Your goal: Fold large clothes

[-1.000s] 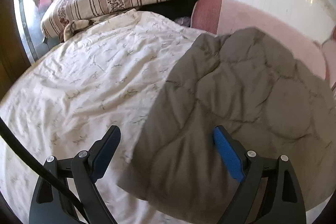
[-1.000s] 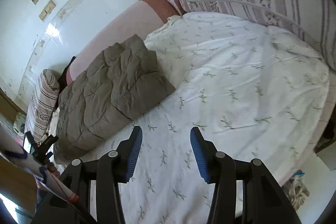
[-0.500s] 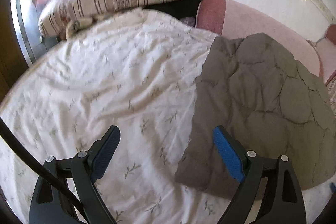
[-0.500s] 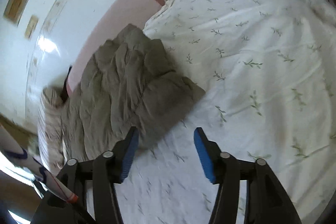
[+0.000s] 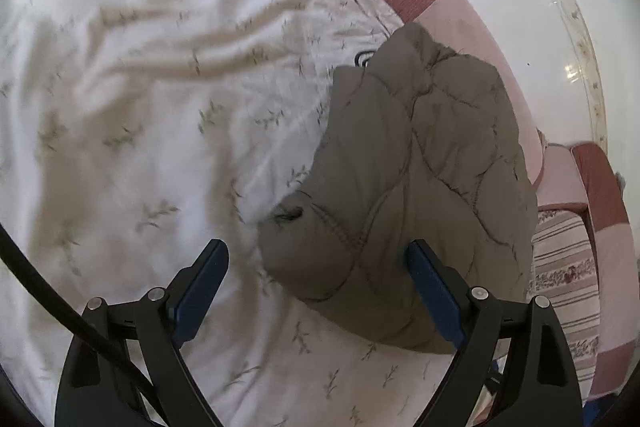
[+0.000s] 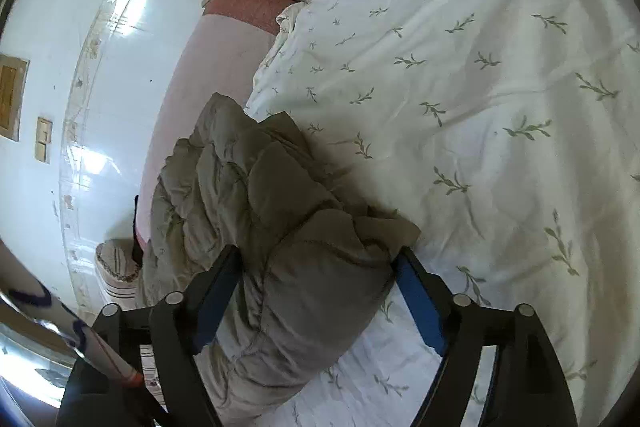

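The quilted jacket [image 6: 280, 247] lies half folded on the bedsheet [image 6: 480, 107], its long axis running away from me. My right gripper [image 6: 316, 291] is spread around its near end; my left gripper [image 5: 320, 283], also spread, straddles the other corner.

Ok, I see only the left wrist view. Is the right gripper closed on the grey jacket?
Observer: No. The right gripper is open, with the bunched end of the jacket between its fingers.
Operator: Does the cloth reach the fingers?
Observer: It fills the gap and seems to touch both blue pads.
Operator: Is that end tidy?
Observer: No. A crumpled flap sticks out toward the white quilt.
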### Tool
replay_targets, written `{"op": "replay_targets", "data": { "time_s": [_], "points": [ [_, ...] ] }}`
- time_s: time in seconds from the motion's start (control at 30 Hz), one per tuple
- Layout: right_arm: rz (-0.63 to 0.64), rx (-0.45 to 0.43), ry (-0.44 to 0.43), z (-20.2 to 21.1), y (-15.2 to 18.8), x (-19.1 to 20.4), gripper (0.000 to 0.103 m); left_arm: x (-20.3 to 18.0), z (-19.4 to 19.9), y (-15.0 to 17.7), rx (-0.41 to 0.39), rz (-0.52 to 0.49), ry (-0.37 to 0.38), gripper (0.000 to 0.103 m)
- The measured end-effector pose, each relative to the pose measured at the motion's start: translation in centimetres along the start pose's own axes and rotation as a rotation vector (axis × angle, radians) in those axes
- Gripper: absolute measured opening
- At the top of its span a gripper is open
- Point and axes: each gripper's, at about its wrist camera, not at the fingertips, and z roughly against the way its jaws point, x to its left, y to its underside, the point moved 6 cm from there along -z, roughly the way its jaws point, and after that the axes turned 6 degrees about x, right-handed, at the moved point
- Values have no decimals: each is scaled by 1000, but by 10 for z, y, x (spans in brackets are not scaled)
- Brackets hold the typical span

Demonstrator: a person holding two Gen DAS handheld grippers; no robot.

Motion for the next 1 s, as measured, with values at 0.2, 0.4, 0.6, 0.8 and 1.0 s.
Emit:
{"op": "replay_targets", "data": {
  "time_s": [0.2,0.4,0.6,0.8,1.0],
  "points": [
    [26,16,44,-16,-1,0,91,-7,-32,-12,-20,82,53,99],
    [84,24,73,-24,-1,5,84,-19,-38,-23,-128,8,-31,94],
    [232,-14,147,-17,4,27,51,-48,-18,-20,-258,-203,-202,62],
    [487,-128,287,-5,17,66,41,-66,-12,-16,-339,-346,-337,50],
    [699,-224,408,1,32,92,37,-72,-9,-18,-375,-406,-403,48]
  ]
}}
